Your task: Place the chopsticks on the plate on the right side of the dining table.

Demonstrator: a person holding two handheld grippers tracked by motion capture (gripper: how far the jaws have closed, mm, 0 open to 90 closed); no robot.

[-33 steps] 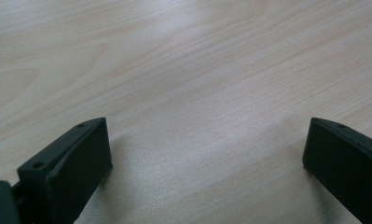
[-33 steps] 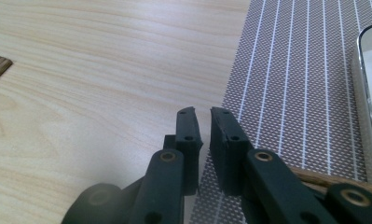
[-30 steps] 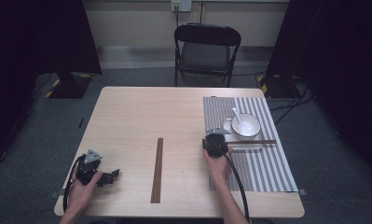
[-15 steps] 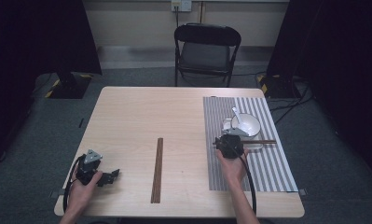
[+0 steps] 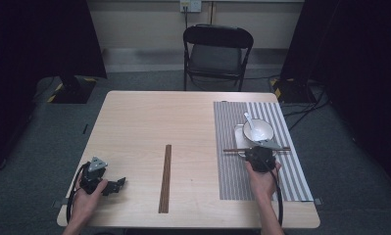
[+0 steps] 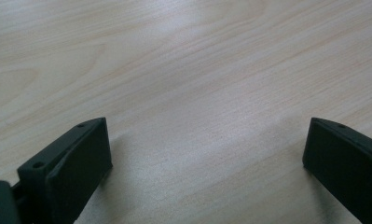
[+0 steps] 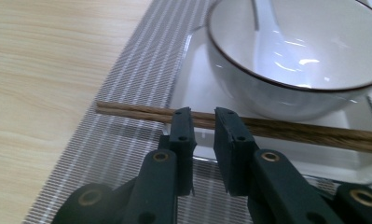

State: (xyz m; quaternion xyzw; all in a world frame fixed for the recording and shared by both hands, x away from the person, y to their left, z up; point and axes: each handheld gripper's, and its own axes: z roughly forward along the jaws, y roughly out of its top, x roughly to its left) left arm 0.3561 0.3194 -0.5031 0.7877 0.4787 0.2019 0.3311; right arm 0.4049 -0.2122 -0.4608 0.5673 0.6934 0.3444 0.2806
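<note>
My right gripper has its jaws nearly together with a thin gap left, tips right up against the chopsticks, and I can't tell if the pads actually pinch them. The chopsticks lie across the near edge of the plate, just in front of the bowl, spoon resting in the bowl. Plate sits on the striped mat. My left gripper is spread wide with nothing in it, resting on the table, well left of the bowl, past another pair of chopsticks lying on the wood
</note>
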